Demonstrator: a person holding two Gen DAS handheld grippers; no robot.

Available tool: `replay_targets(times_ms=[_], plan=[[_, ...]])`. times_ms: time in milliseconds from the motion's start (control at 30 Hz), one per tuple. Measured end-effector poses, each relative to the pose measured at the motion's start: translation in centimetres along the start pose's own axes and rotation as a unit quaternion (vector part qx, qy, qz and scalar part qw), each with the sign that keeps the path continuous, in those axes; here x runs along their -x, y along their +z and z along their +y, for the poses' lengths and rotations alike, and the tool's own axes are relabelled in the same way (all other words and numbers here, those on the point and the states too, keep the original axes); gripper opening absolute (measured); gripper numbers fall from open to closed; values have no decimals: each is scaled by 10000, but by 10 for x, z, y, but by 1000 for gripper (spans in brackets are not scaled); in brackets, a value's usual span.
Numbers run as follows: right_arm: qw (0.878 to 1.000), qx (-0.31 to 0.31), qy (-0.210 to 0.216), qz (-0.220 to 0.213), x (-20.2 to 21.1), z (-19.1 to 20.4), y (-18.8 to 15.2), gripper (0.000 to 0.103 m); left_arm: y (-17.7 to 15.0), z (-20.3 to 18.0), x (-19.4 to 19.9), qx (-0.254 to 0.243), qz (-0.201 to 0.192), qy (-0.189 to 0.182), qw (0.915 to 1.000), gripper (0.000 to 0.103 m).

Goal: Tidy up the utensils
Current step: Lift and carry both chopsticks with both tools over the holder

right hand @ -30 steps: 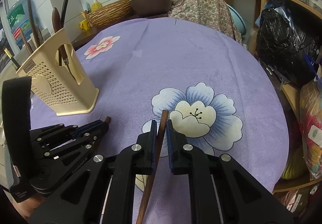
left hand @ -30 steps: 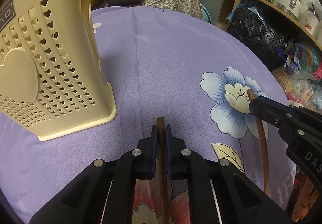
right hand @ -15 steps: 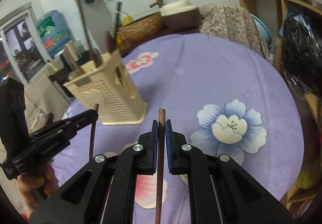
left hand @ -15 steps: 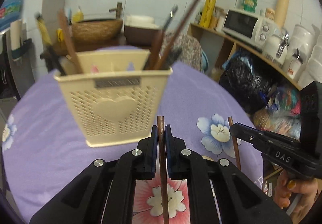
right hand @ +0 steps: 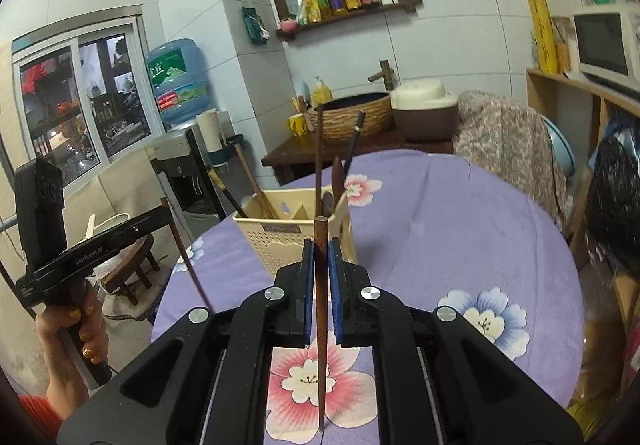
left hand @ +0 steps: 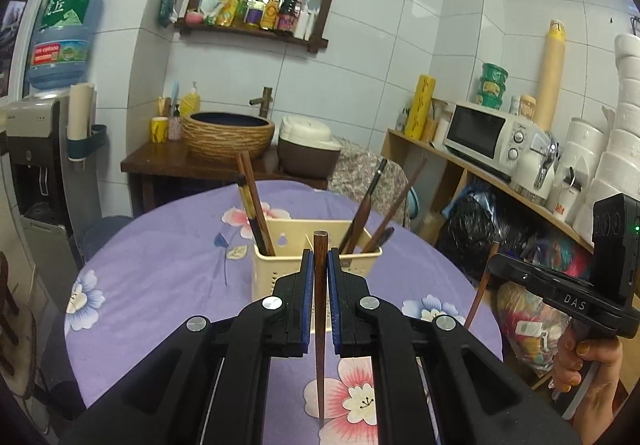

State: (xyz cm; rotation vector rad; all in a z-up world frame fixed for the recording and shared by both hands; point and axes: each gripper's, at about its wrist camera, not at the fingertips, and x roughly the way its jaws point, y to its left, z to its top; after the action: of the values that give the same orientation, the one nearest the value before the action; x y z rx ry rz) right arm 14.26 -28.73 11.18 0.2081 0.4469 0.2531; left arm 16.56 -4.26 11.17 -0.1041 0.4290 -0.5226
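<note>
My left gripper (left hand: 320,267) is clamped on a brown chopstick (left hand: 319,321), held upright above the table (left hand: 160,277); my right gripper (right hand: 321,265) pinches another chopstick (right hand: 321,325) the same way. The cream utensil holder (left hand: 276,269) stands near the table's middle, just beyond both tips

Cream perforated plastic utensil holder (left hand: 316,265): smooth, slightly glossy. Dark brown wooden chopstick (left hand: 319,309) before it: polished grain. Purple floral tablecloth (left hand: 168,265) beneath: matt woven cloth. Black plastic left gripper (left hand: 319,265): matt, blue rubbery pads, bright metal bolts.
</note>
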Motion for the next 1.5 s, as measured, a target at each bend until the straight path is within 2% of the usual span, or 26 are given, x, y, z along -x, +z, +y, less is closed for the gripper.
replay_targets(times_ms=[500,600,767,967,1100,1233,1433,1500], plan=[[9999,108,91,-60,-3,9,20,8,13,5,2,41,-36,-137,9999,8],[9996,166,183,-158,2,15,35,8,29,3,8,-26,-129,-198,9997,8],[9981,81,459,-397,6,24,78,8,69,0,15,-85,-291,-326,9990,8],[9946,239,416,-925,10,44,140,8,128,-7,25,-184,-698,-255,9971,8],[9899,439,161,-1341,3,56,167,8,154,-12,19,-265,-889,-46,9957,8],[9873,625,-214,-1442,-24,62,164,8,153,-10,-5,-288,-826,195,9960,8],[9906,758,-435,-1056,-74,58,126,8,117,4,-44,-244,-492,529,9971,8],[9918,761,-477,-909,-86,56,115,8,106,9,-55,-207,-346,540,9977,8]])
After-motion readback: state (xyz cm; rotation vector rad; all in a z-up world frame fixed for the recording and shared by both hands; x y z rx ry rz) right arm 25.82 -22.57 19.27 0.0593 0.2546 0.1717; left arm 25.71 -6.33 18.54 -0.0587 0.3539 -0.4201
